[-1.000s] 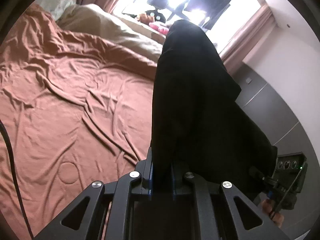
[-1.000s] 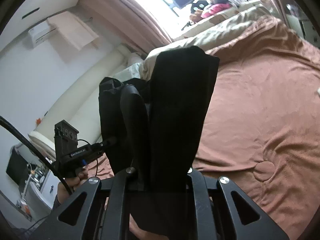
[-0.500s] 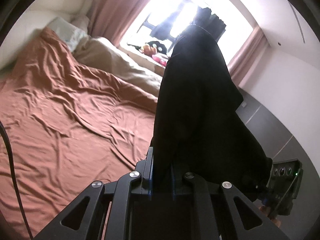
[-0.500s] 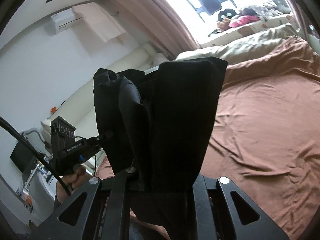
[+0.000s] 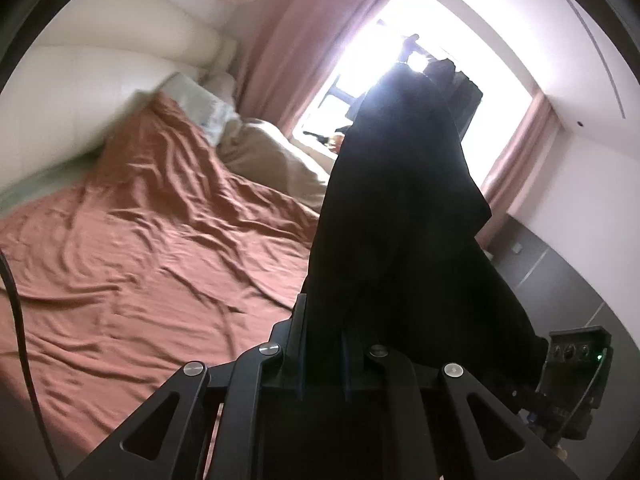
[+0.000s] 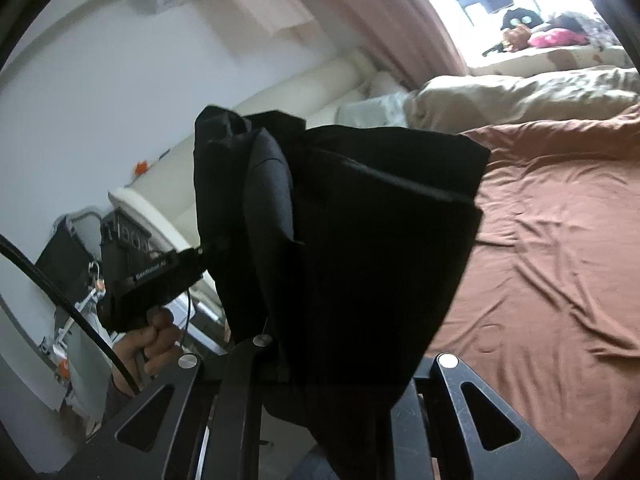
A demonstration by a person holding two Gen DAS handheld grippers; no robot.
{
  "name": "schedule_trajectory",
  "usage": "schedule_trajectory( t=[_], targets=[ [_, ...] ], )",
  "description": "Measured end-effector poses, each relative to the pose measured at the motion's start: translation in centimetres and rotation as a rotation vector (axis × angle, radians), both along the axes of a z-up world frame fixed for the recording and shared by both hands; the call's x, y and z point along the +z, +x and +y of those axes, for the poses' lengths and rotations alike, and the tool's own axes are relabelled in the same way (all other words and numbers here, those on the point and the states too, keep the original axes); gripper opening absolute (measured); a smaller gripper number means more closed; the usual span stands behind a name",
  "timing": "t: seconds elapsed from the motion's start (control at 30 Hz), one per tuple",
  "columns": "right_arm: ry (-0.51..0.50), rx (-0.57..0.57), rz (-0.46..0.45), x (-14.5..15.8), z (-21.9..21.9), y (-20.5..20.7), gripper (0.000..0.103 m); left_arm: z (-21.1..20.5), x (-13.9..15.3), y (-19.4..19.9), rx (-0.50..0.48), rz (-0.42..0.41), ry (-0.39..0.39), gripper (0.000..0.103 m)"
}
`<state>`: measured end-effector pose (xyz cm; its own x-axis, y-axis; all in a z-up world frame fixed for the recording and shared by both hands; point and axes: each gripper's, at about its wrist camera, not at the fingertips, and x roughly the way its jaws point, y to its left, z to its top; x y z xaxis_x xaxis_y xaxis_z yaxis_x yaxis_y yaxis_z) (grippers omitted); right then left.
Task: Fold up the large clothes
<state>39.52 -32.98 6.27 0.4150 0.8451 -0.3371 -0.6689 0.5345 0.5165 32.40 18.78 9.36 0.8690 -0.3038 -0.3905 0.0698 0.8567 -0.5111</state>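
Black garment (image 5: 400, 216) held up lengthwise above rust-brown bed (image 5: 140, 264), left claw (image 5: 324, 336) and right claw (image 6: 316, 360) each clamped on its fabric, both tilted slightly downward.

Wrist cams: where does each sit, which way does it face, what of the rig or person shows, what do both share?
Left wrist: on the left gripper, looking along jaws shut on the black garment, toward bed and window; right gripper's body at lower right.
Right wrist: on the right gripper, jaws shut on the garment, facing bed and headboard wall; left hand visible.
Shared: garment, bed, window.
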Motion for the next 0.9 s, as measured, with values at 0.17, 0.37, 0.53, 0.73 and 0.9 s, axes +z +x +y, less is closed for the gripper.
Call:
schedule_trajectory(
  t=[0.17,0.37,0.53,0.73,0.9],
  targets=[
    [-0.006,0.067,0.024,-0.7,5.1,1.8,0.011,6.3,-0.1,-1.5,0.07,0.0,0.029,0.013],
    [-0.028,0.154,0.024,-0.9,12.8,3.6,0.011,13.9,-0.2,-3.3,0.16,0.034,0.101,0.013],
    [-0.024,0.227,0.044,-1.4,19.3,5.5,0.011,19.1,-0.5,-4.2,0.241,0.058,0.139,0.013],
    [-0.001,0.308,0.087,-3.1,27.3,6.6,0.011,25.1,-1.0,-4.8,0.365,0.129,0.148,0.013],
    [0.023,0.382,0.167,-5.1,32.8,8.3,0.011,28.7,-1.2,-4.1,0.456,0.187,0.182,0.012]
  ],
)
